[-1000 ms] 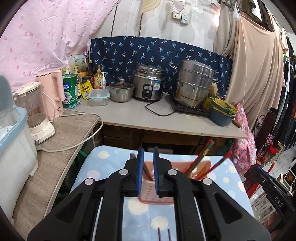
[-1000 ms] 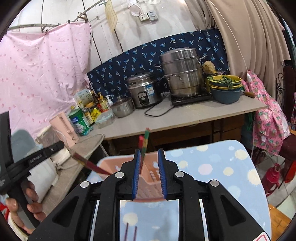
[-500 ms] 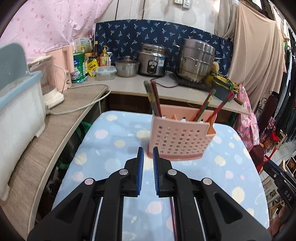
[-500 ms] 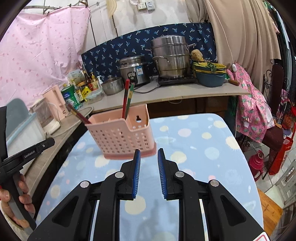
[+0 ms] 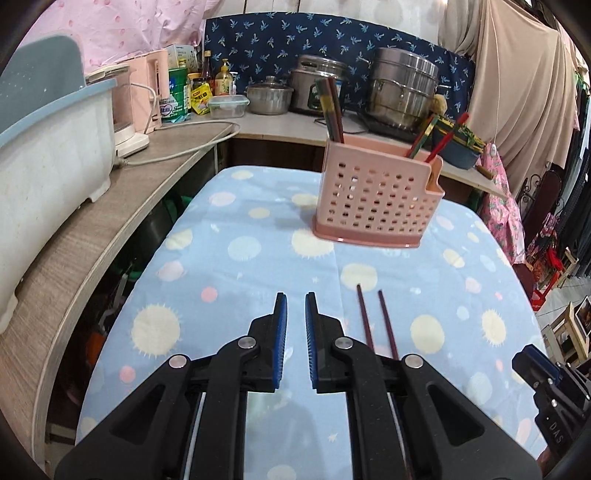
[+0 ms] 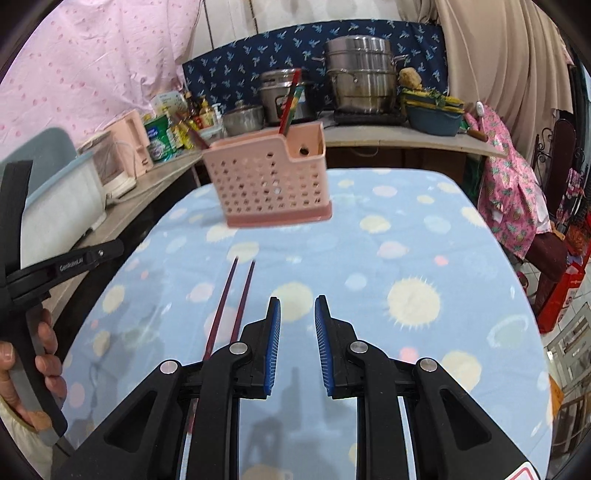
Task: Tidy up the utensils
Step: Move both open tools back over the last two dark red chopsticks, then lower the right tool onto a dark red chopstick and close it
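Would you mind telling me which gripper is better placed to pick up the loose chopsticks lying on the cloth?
Probably the right gripper: the chopsticks lie just to its left, and its jaws stand wider apart than those of the nearly shut left gripper.

Pink curtain (image 5: 110, 29), wooden counter (image 5: 74, 251), perhaps tiled floor

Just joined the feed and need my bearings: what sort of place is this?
Probably a home kitchen: a steel rice cooker and stacked steel steamer pot stand on the counter behind a pink perforated plastic utensil holder.
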The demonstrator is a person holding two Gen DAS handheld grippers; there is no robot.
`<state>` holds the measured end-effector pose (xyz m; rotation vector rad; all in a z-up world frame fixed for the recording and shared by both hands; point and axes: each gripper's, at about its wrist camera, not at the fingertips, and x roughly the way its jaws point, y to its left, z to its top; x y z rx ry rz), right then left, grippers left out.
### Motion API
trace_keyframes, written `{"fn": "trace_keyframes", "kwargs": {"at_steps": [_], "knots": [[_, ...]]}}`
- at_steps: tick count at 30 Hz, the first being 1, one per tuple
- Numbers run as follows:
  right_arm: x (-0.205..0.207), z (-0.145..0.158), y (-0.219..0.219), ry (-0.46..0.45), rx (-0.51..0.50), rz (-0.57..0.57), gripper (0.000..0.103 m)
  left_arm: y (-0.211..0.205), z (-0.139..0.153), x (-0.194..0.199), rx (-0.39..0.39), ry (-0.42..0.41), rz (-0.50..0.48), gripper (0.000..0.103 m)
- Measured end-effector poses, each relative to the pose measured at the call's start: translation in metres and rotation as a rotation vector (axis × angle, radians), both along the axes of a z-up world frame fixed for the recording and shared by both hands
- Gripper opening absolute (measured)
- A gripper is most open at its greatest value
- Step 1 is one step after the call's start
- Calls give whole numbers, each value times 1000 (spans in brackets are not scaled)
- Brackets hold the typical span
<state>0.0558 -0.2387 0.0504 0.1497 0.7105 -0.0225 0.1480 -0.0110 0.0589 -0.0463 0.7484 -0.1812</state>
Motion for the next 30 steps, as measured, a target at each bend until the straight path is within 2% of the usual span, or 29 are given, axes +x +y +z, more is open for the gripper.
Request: {"fn": "trace_keyframes", "kwargs": {"at_steps": [7, 14, 30], "knots": [[-21, -34, 30, 64, 6, 57, 20, 8, -25, -20, 24, 41, 5, 9], [-31, -56, 60, 112, 5, 115, 20, 10, -42, -36, 36, 71, -8, 9], [-31, -82, 83, 174, 5, 144, 18, 2, -48, -51, 45, 93, -58, 9]]}}
